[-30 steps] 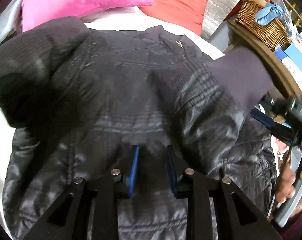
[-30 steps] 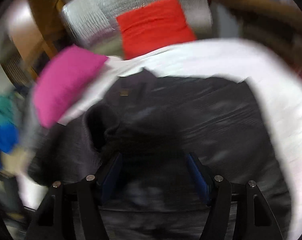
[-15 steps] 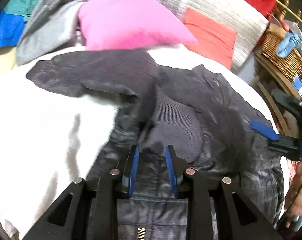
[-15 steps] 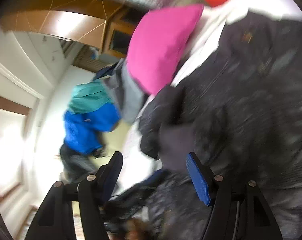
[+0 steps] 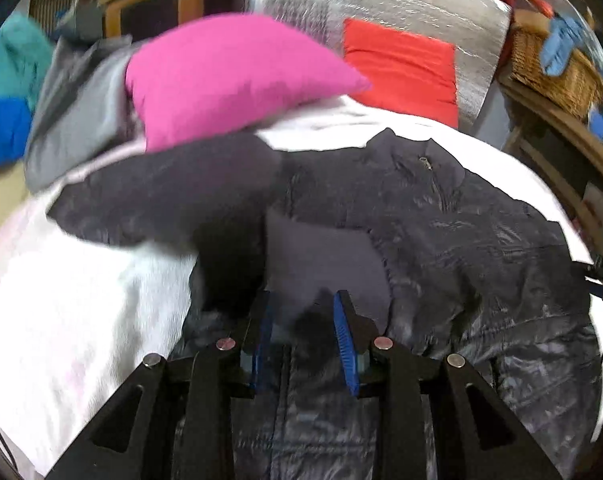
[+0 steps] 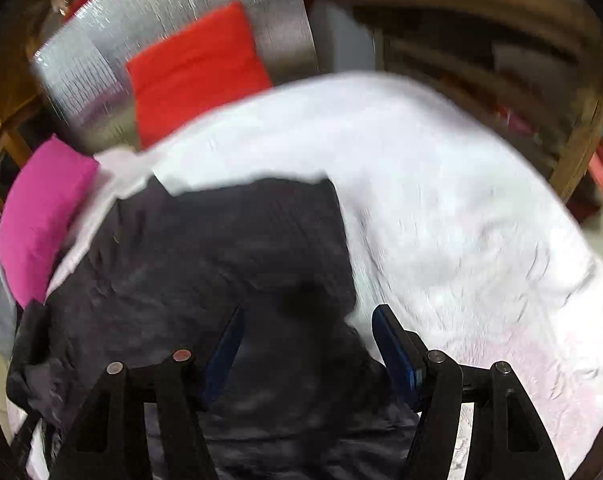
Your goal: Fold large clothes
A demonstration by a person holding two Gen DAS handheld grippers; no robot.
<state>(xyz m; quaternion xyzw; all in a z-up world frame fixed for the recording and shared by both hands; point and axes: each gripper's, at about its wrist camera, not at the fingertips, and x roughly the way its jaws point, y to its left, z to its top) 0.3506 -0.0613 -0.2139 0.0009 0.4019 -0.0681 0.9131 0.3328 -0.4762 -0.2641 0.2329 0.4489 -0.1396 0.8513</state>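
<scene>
A dark jacket [image 5: 441, 240] lies spread on a white bed [image 6: 441, 200]. Left hand-held gripper [image 5: 304, 338] pinches its knit cuff [image 5: 321, 264]; right hand-held gripper [image 6: 307, 350] spread apart above the jacket.

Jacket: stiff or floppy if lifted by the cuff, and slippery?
Probably floppy: the jacket lies creased and its sleeve is bent over. Its shiny quilted shell looks slippery; the knit cuff between the left gripper fingers likely grips better.

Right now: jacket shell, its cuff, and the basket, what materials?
Jacket shell: likely thin nylon or polyester, slightly glossy; it crinkles and catches highlights. Cuff: matte ribbed knit, probably; blur hides detail. Basket: woven wicker, tan, with visible weave.
</scene>
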